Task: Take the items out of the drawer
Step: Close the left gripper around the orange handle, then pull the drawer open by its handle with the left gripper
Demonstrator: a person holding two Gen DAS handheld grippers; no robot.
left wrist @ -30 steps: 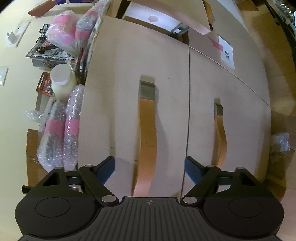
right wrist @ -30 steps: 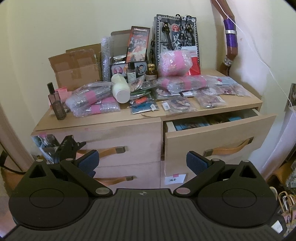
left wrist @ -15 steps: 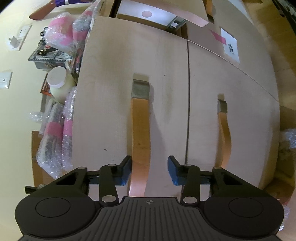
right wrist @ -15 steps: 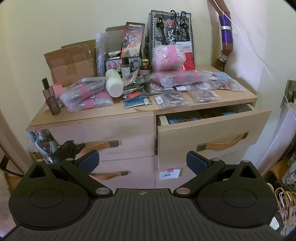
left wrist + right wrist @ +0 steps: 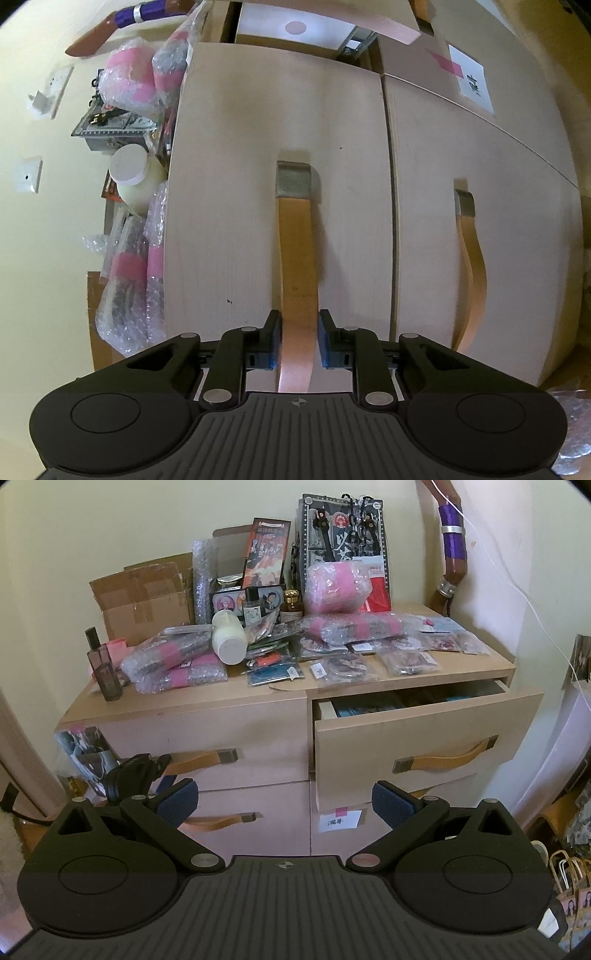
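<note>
My left claw (image 5: 298,341) has closed since a moment ago and now clamps the wooden handle (image 5: 295,258) of the shut top-left drawer (image 5: 258,184), its front just ahead of my fingertips. My right claw (image 5: 284,799) hangs back, spread wide and empty, with free room before the dresser (image 5: 192,716). Ahead to its right, the other top drawer (image 5: 424,731) stands pulled out, blue packets inside. Bubble-wrapped bundles (image 5: 173,662) crowd the dresser top.

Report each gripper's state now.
Left gripper: shut on the drawer handle.
Right gripper: open, holding nothing.
</note>
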